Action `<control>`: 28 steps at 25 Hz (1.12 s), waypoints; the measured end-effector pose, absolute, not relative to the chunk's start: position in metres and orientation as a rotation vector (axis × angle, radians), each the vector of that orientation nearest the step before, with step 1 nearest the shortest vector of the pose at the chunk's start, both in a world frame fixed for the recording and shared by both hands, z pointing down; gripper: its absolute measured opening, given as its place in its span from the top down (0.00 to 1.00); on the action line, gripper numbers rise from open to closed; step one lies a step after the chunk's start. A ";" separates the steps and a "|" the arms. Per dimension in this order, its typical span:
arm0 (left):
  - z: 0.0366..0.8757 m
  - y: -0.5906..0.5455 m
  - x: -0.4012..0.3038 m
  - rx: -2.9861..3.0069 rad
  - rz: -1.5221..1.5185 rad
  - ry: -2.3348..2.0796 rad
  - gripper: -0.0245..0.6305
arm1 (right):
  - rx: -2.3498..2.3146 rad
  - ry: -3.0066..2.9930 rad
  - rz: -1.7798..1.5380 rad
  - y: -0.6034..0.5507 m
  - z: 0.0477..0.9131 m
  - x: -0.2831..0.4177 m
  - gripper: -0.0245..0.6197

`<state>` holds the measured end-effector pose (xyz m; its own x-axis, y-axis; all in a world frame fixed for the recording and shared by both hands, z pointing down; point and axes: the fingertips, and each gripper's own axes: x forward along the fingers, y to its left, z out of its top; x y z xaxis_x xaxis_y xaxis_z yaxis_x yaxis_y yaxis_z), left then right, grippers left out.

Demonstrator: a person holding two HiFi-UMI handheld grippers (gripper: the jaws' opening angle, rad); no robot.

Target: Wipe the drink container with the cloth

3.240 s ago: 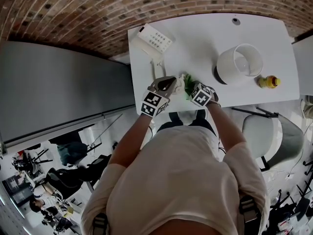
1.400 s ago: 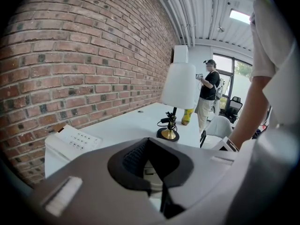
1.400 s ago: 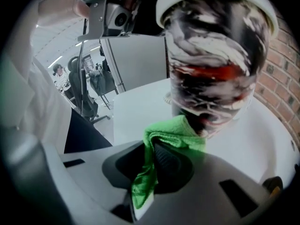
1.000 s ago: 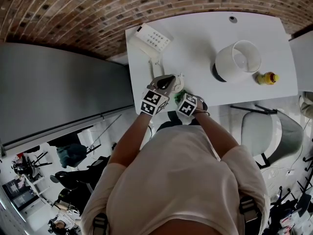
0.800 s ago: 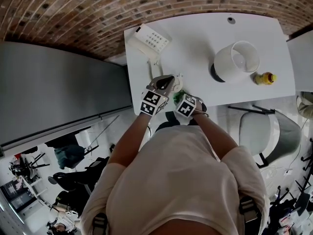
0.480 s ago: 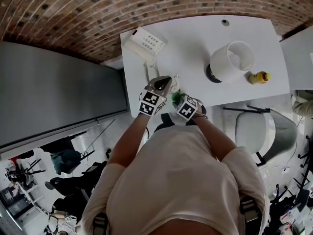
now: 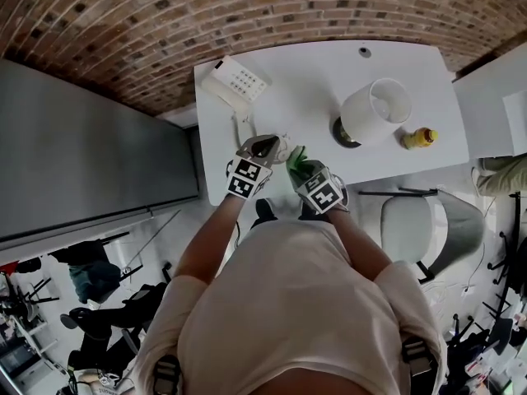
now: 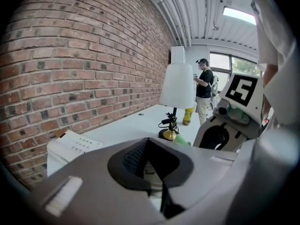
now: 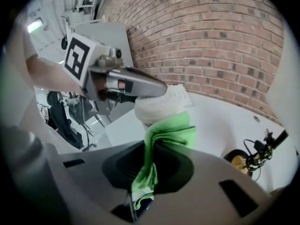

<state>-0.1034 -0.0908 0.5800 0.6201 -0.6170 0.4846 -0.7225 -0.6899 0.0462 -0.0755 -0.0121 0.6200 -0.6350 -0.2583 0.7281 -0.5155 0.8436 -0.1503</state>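
The drink container [image 7: 281, 146] is a small white bottle held over the near edge of the white table [image 7: 313, 72]. My left gripper [image 7: 265, 147] is shut on it. In the right gripper view the container [image 9: 153, 108] hangs under the left gripper [image 9: 127, 85]. My right gripper [image 7: 298, 168] is shut on a folded green cloth [image 7: 296, 160]. The cloth [image 9: 165, 136] stands up from the jaws, its top edge touching the container's lower side. In the left gripper view something white [image 8: 153, 173] sits between the jaws, with the right gripper [image 8: 233, 118] close at the right.
A lamp with a white shade [image 7: 375, 110] stands at the table's right, a small yellow bottle [image 7: 417, 138] beside it. A white desk phone [image 7: 235, 80] lies at the far left corner. A grey chair [image 7: 422, 225] sits below the table's right side. A person [image 8: 204, 85] stands far off.
My right gripper has drawn slightly right and back from the left one, so more of the green cloth shows beside the container. The head view has shifted; the left gripper keeps its hold.
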 end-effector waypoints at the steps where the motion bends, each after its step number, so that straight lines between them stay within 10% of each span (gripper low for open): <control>1: 0.580 -0.091 -0.104 2.608 0.646 -1.101 0.95 | 0.585 -2.293 0.438 -0.015 0.612 -0.074 0.91; 16: 0.571 -0.084 -0.114 2.677 0.687 -1.219 0.95 | 0.898 -2.539 0.216 -0.053 0.498 -0.055 0.91; 28: 0.451 -0.072 -0.149 2.646 0.168 -1.426 0.95 | 1.011 -2.663 0.080 -0.069 0.405 -0.058 0.91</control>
<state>-0.1491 -0.0719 0.4511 0.5467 -0.8219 0.1599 -0.8365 -0.5444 0.0621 -0.0577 -0.0692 0.4054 -0.7115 -0.6407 0.2884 -0.6569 0.7523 0.0506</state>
